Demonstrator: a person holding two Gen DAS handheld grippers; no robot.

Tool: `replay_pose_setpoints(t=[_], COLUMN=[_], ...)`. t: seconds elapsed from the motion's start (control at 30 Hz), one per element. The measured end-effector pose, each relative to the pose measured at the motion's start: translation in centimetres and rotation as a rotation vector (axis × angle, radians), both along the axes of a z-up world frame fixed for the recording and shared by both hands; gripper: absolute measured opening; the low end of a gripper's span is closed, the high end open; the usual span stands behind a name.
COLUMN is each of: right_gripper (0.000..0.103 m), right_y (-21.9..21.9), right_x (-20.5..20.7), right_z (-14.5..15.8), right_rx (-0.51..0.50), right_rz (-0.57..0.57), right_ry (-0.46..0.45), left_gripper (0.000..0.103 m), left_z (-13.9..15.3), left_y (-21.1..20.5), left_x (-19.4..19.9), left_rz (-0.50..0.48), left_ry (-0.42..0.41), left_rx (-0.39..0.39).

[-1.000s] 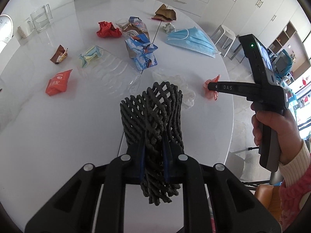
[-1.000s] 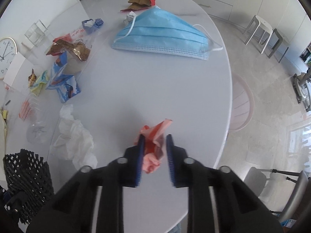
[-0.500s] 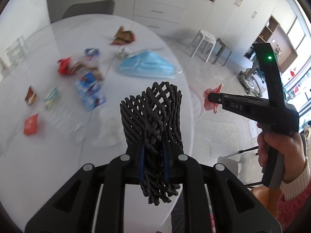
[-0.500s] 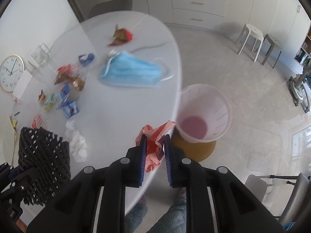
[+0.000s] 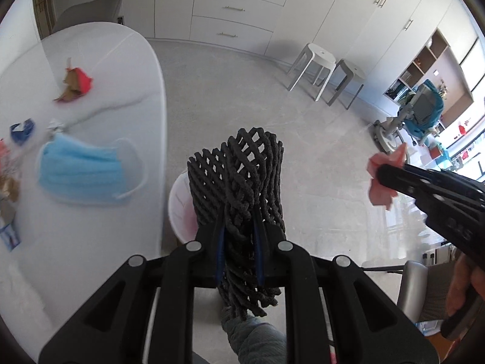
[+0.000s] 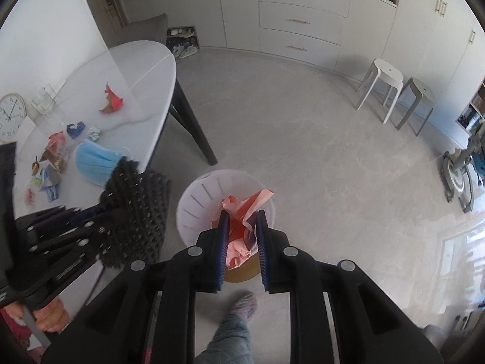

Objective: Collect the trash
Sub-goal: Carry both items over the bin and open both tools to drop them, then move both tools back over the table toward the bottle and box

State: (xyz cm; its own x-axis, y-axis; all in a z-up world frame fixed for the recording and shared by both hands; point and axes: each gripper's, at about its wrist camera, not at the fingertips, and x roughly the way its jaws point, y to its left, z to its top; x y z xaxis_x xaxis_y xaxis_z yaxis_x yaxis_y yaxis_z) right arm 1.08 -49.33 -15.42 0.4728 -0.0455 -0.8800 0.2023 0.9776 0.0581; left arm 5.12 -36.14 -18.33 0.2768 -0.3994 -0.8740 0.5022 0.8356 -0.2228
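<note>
My left gripper point(image 5: 239, 227) is shut on a black foam net sleeve point(image 5: 239, 179), held above the floor just right of the white table point(image 5: 91, 212). It also shows in the right wrist view point(image 6: 136, 212). My right gripper point(image 6: 242, 233) is shut on a crumpled pink wrapper point(image 6: 242, 212) and hangs over the white waste bin point(image 6: 194, 209). The wrapper also shows in the left wrist view point(image 5: 383, 179). The bin point(image 5: 178, 209) is partly hidden behind the net there.
On the table lie a blue face mask point(image 5: 81, 173), a red-brown wrapper point(image 5: 74, 83), a blue scrap point(image 5: 21, 127) and several more wrappers point(image 6: 48, 166). Two stools point(image 6: 394, 91) stand by the cabinets. My slippered foot point(image 6: 242, 306) is below the bin.
Both grippers have swung right, off the table and out over the floor, each still holding its piece. The right gripper now hangs above the bin.
</note>
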Motion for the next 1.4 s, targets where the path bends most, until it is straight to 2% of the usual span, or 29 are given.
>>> replay_pose_setpoints(t=[0.1,0.17,0.27,0.33,0.43,0.6,0.83,0.87,0.9,1.03,1.1,1.23,1.3,1.4], right_gripper=[0.019,0.019,0.019,0.019,0.019,0.019,0.019,0.023,0.033,0.052,0.065,0.079,0.090,0.098], right_y=[-2.3,-3.0,-3.7,-4.1,-4.3,-4.0,-1.3,-0.9,-0.5,0.2,0.6,1.8,2.7,5.3], right_x=[1.6,2.1,3.3,3.7,4.3,4.6,5.2,5.3,5.3,5.3,5.3,4.9,4.7,4.1], right_z=[-1.2,-1.8,-3.3,-4.2,-5.2,-6.0,-7.5,-7.6,-7.5,-5.8,-4.5,-1.2,0.6,3.7], right_rx=[0.016,0.031,0.050,0.070,0.082,0.096,0.149,0.152,0.150,0.135,0.118,0.105,0.098,0.071], right_rz=[0.044,0.065,0.094,0.104,0.114,0.138,0.242,0.250,0.255,0.260,0.259,0.263,0.277,0.315], right_ry=[0.023,0.033,0.048,0.059,0.064,0.073,0.088,0.088,0.084,0.036,0.009,-0.035,-0.061,-0.109], left_gripper=[0.029,0.039,0.046,0.057,0.060,0.068,0.081,0.082,0.083,0.085,0.086,0.088,0.090,0.092], left_z=[-2.5,-4.0,-6.1,-7.1,-8.1,-6.9,-2.3,-1.6,-1.1,1.6,2.7,5.3,6.7,8.2], left_y=[-2.7,-3.6,-4.7,-5.1,-5.4,-4.5,-0.7,0.1,0.5,3.9,5.7,9.5,11.5,14.8], left_x=[1.8,2.6,3.5,3.8,4.0,3.7,2.0,1.7,1.5,0.3,-0.3,-2.3,-3.4,-5.0], left_rz=[0.038,0.058,0.070,0.077,0.073,0.074,0.162,0.177,0.190,0.267,0.316,0.408,0.444,0.495], left_ry=[0.046,0.069,0.087,0.103,0.117,0.105,0.047,0.038,0.029,-0.014,-0.023,-0.048,-0.068,-0.097], left_rx=[0.023,0.034,0.069,0.085,0.097,0.091,0.088,0.096,0.102,0.120,0.114,0.119,0.127,0.131])
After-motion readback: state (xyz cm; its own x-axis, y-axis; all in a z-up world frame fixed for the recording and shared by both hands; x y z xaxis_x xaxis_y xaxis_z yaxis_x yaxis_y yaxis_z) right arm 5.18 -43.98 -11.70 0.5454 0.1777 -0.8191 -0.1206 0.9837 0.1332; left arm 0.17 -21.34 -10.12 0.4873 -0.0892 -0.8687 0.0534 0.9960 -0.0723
